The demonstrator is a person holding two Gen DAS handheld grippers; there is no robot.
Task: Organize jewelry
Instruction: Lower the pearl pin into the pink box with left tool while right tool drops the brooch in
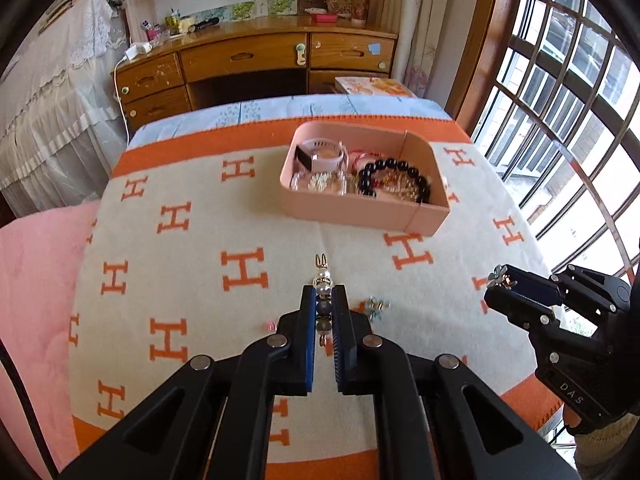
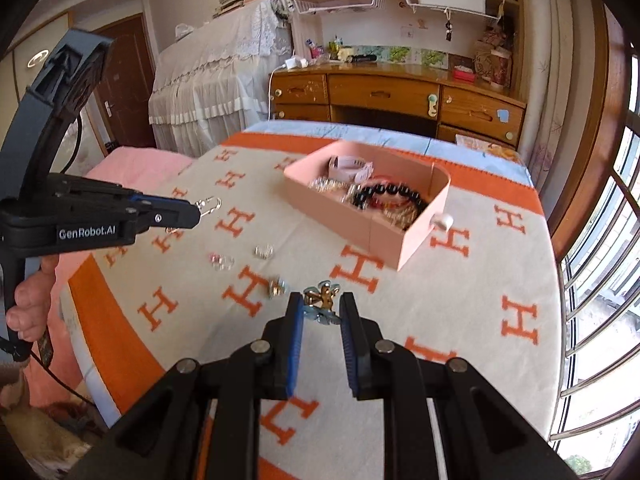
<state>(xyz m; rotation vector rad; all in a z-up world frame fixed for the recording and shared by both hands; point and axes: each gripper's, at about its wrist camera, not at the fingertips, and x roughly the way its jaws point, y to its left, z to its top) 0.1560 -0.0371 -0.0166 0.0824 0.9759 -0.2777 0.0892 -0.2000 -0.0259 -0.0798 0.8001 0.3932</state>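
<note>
My left gripper (image 1: 323, 294) is shut on a pearl-and-bead hair clip (image 1: 322, 280) and holds it above the blanket; it also shows in the right wrist view (image 2: 196, 212). My right gripper (image 2: 320, 304) is shut on a small silver-and-gold flower clip (image 2: 322, 300); it shows in the left wrist view (image 1: 498, 280) with the clip (image 1: 497, 274) at its tips. A pink open box (image 1: 360, 208) holds a white watch (image 1: 320, 154), a black bead bracelet (image 1: 394, 176) and other jewelry. It also shows in the right wrist view (image 2: 348, 220).
Loose small pieces lie on the orange-and-cream blanket: a silver piece (image 1: 374, 306), a pink piece (image 1: 271, 325), a clear ring (image 2: 264, 251), a clear piece (image 2: 222, 261), and a gold piece (image 2: 277, 287). A wooden desk (image 1: 256, 60) stands behind. Windows are on the right.
</note>
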